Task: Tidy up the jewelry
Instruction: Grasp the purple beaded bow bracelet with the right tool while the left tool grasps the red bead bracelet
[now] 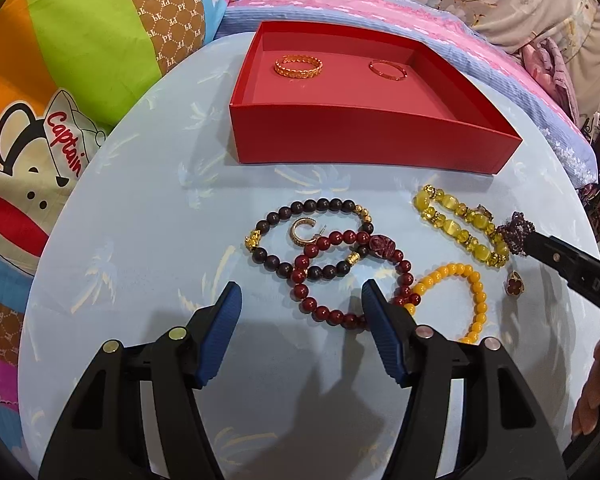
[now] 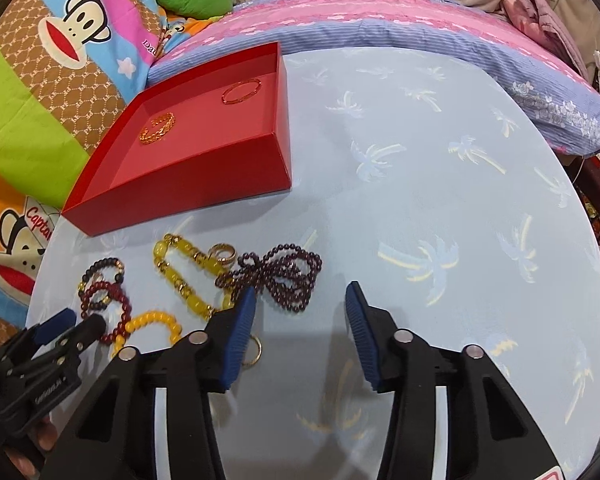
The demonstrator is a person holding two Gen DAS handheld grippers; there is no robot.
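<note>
On the pale blue table (image 1: 140, 208) | red box (image 1: 364, 148) holds two bangles, beaded bracelets lie loose before it | left gripper (image 1: 302, 300) gapes empty above dark red bracelet (image 1: 340, 276) | right gripper (image 2: 300, 300) open, empty, beside purple bead strand (image 2: 284, 276) | likely step: picking next piece; next: straddle strand, close.

Right tongs (image 2: 300, 300) gape above the tabletop (image 2: 420, 160), their left pad just beside the purple bead strand (image 2: 284, 276); red box (image 2: 204, 184) sits far left.
</note>
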